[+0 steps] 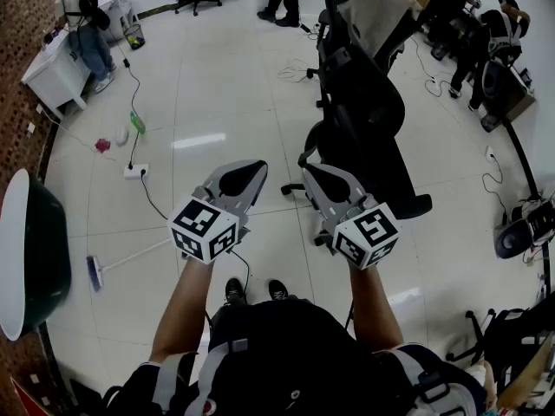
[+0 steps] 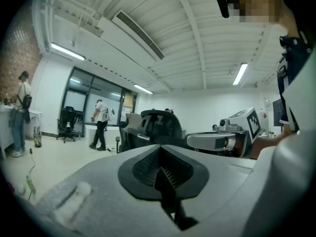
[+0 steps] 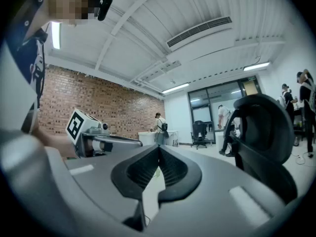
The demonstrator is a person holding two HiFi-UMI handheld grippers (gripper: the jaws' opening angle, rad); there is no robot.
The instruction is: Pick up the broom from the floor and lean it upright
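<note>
The broom point(image 1: 97, 270) lies flat on the tiled floor at the lower left, its bluish head toward the left and its thin pale handle running up to the right. My left gripper point(image 1: 250, 175) and right gripper point(image 1: 314, 175) are held level side by side above the floor, well to the right of the broom and not touching it. In the left gripper view the left gripper point(image 2: 159, 150) has its jaws together with nothing between them. The right gripper point(image 3: 159, 148) also shows its pads meeting at the tips, empty.
A black office chair point(image 1: 364, 115) stands just beyond the grippers. A power strip point(image 1: 136, 172) with a cable, a green bottle point(image 1: 137, 124) and small items lie on the floor at left. A dark green tub point(image 1: 39, 258) sits by the brick wall; a person point(image 1: 87, 26) stands at a white desk point(image 1: 54, 72).
</note>
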